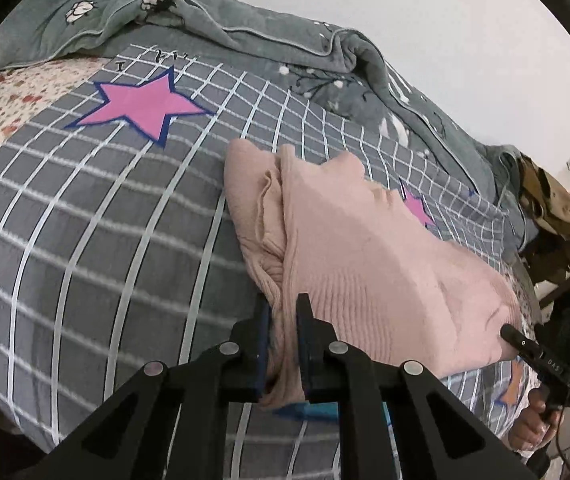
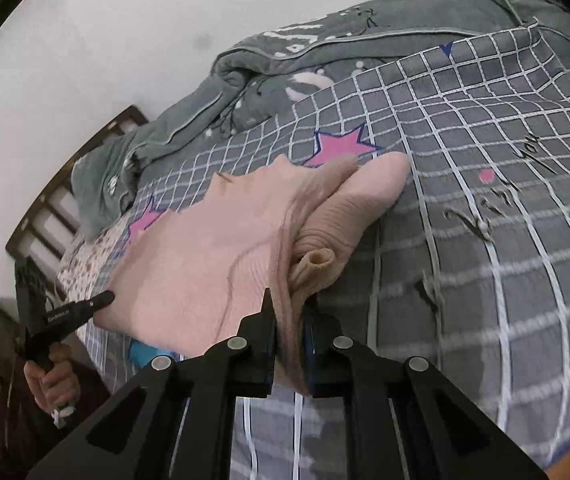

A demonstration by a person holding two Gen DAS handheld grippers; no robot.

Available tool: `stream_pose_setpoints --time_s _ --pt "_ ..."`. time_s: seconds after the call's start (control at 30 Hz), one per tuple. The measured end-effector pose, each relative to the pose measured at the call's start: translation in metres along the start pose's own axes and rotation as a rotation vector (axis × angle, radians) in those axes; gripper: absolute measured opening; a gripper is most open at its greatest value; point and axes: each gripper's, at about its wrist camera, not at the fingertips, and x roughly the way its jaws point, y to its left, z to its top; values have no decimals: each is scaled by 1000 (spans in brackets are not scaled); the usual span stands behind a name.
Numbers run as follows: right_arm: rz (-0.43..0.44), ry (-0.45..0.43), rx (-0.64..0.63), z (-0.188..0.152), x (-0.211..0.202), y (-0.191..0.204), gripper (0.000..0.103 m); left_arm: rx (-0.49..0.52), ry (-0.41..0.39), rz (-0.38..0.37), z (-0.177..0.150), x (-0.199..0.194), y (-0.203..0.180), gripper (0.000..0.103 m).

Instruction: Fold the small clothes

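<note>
A pink ribbed knit garment [image 1: 365,264] is stretched between my two grippers above the grey checked bedspread [image 1: 85,220]. My left gripper [image 1: 284,300] is shut on one near corner of the garment. My right gripper [image 2: 289,298] is shut on the other near corner of the garment [image 2: 213,248], with bunched folds just beyond it. The far part of the garment rests on the bed. The right gripper's tip [image 1: 511,334] shows in the left wrist view, and the left gripper's tip [image 2: 103,300] shows in the right wrist view, each touching the cloth edge.
A green-grey quilt [image 1: 245,28] is heaped along the wall side of the bed. Pink stars [image 1: 141,104] are printed on the bedspread. A dark wooden headboard [image 2: 65,184] stands at the bed's end. A chair with cloth [image 1: 549,208] stands beside the bed.
</note>
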Motion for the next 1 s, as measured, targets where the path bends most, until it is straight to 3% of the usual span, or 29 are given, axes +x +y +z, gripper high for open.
stream_pose_setpoints --time_s 0.1,0.17,0.27,0.33,0.4,0.53,0.6,0.7,0.77,0.9,0.97,1.0 --pt "-67 16 -41 -10 2 1 15 -5 -14 9 -4 4 3 16" --pt "-117 20 -80 -10 4 2 28 -19 0 10 -1 10 5 19" --pt "-85 -31 -85 1 -6 1 28 -3 -3 21 5 14 9 31" --pt "-80 -98 -87 15 -11 3 38 8 -29 27 8 13 11 49" --pt "-71 -115 -97 34 -4 4 39 4 -42 13 13 14 15 54" --pt "-40 -69 -36 76 37 -7 40 -6 -43 -13 28 22 19 55" --pt "-83 5 8 90 65 -19 40 3 -45 -13 34 25 20 55" --pt "-151 147 54 101 112 -39 30 10 -46 -20 41 32 20 55" --pt "-140 169 30 104 122 -39 6 14 -34 -32 45 38 20 55" --pt "-125 24 -112 115 106 -20 5 11 -21 -63 50 45 20 55" --pt "-188 70 -124 114 116 -22 6 9 -5 -72 51 50 19 57" --pt "-232 140 -135 112 129 -23 6 9 9 -78 51 53 18 58"
